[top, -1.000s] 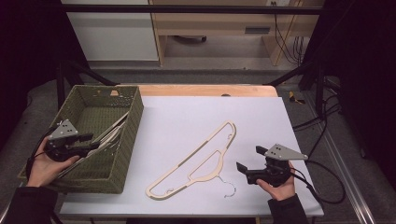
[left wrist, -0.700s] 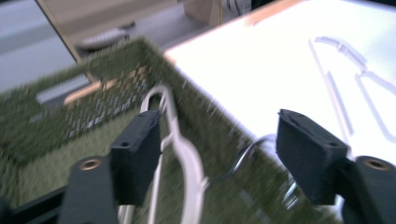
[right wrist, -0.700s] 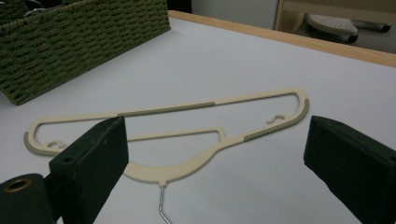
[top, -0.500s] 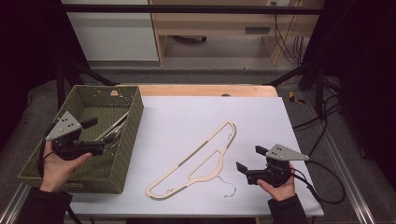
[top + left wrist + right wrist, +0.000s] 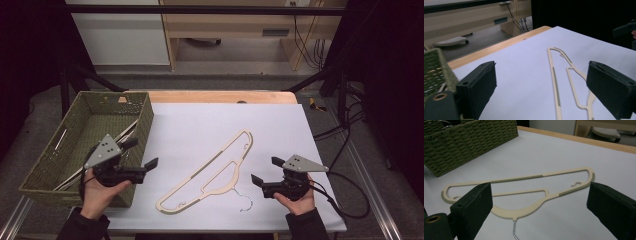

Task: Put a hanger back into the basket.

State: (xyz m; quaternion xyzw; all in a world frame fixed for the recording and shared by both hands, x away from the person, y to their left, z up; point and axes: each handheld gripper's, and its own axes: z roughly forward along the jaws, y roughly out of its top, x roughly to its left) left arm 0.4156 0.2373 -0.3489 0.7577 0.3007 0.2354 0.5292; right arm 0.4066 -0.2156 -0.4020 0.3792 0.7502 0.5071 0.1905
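Hanger (image 5: 210, 172), cream plastic w/ wire hook, lies flat on the white table sheet (image 5: 200, 125), roughly midway between both grippers, diagonal from near-left to far-right; hook end points toward the person's edge.

Left gripper (image 5: 141, 154): jaws wide apart, having just been opening; nothing between them. In the left gripper view the pads frame bare sheet, w/ the hanger (image 5: 564, 82) ahead and nearer the right-hand jaw, not touched. Gripper body sits over the near-right corner of the basket (image 5: 75, 165), jaws aimed out across the table toward the hanger.

Right gripper (image 5: 267, 171): jaws wide apart, empty. In the right gripper view the hanger (image 5: 524, 192) lies just beyond the pads, wire hook nearest the camera; no contact. Held low near the table's front-right, close to the hook end.

Basket: green woven, rectangular, at the table's left edge, well apart from the hanger. More hangers (image 5: 120, 137) lie inside, leaning along its right wall; count cannot be told.
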